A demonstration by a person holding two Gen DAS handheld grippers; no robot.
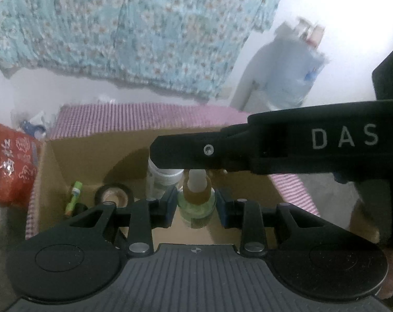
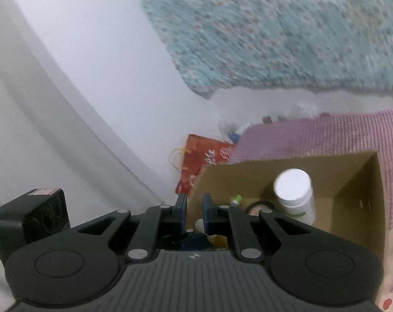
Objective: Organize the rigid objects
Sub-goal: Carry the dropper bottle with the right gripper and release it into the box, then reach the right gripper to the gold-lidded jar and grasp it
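Note:
An open cardboard box [image 1: 92, 156] [image 2: 352, 182] sits on a pink checked cloth. My left gripper [image 1: 196, 202] is over the box, its jaws close around a small green glass bottle [image 1: 197, 202] with amber contents and a white cap. My right gripper [image 2: 194, 210] hovers above the box's left edge with a narrow gap between its fingers and nothing in it; its black body [image 1: 274, 145] crosses the left wrist view. Inside the box stand a white pill bottle [image 2: 295, 195] [image 1: 162, 176], a roll of black tape [image 1: 113, 195] and a green marker [image 1: 73, 197].
A red gift bag [image 1: 9, 161] [image 2: 201, 158] leans beside the box on the left. A floral blue cloth [image 1: 131, 31] hangs on the white wall behind. A clear plastic bag [image 1: 290, 72] with items lies at the back right. A black device [image 2: 35, 215] sits at the left.

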